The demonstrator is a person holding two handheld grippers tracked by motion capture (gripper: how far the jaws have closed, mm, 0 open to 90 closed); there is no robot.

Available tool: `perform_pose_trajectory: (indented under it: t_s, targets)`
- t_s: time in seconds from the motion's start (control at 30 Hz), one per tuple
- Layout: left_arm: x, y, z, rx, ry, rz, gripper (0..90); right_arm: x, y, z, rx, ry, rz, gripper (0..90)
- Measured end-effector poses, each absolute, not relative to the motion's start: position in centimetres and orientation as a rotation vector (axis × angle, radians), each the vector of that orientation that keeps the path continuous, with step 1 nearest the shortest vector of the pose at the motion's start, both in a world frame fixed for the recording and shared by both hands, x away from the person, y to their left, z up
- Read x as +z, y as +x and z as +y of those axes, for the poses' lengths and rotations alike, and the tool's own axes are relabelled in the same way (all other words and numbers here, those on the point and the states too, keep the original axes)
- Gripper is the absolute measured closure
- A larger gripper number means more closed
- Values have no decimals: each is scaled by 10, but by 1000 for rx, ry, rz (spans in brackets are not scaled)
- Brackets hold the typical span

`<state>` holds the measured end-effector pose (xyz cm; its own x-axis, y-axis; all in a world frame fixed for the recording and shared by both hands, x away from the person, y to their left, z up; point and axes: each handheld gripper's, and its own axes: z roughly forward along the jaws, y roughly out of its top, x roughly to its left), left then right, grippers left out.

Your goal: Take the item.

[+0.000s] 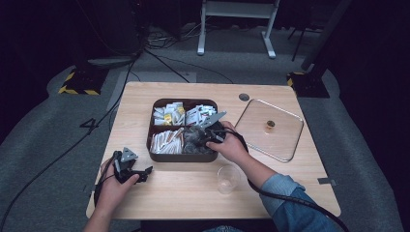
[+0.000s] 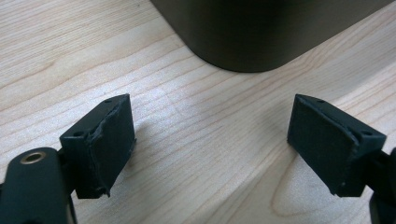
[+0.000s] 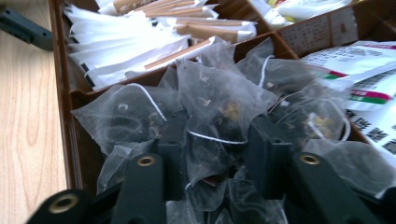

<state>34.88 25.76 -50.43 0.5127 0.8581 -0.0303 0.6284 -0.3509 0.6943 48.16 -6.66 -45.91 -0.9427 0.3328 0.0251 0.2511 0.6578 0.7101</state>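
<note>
**Tea bag pinched in the box's near right compartment**

Black jaws of the right gripper [image 3: 212, 149] are seen closed on a tea bag [image 3: 219, 116], a translucent pyramid with dark leaves and a white string across it; the mesh is squeezed between the pads. That bag lies among other tea bags [image 3: 121, 116] in the compartment at 5 o'clock of the brown box [image 1: 155, 155], which sits at the table's middle. Sticks [image 3: 135, 42] in white and tan wrappers are packed in the compartment at 7 o'clock, and printed sachets [image 1: 169, 115] fill the two far compartments. The right hand [image 1: 232, 147] is laid over the box's near right corner.

A clear cup [image 1: 227, 179] stands at 5 o'clock of the box, just beside the right forearm. A glass lid [image 1: 285, 140] with a small knob rests flat at 3 o'clock of the box.

The left gripper [image 2: 210, 140] is held low over the table [image 1: 183, 198] at 7 o'clock of the box, its jaws spread wide with bare wood between them.
</note>
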Motion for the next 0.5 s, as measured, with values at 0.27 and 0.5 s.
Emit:
perform_pose_trajectory:
  t_s: [0.27,0.5]
  targets:
    - [-504,349,258,440,2102,1208,148,-450,478,-71,1208,477,2708,697]
    - [-504,350,258,439,2105,1203,148,-437,475,-77,1279,491,2682,697]
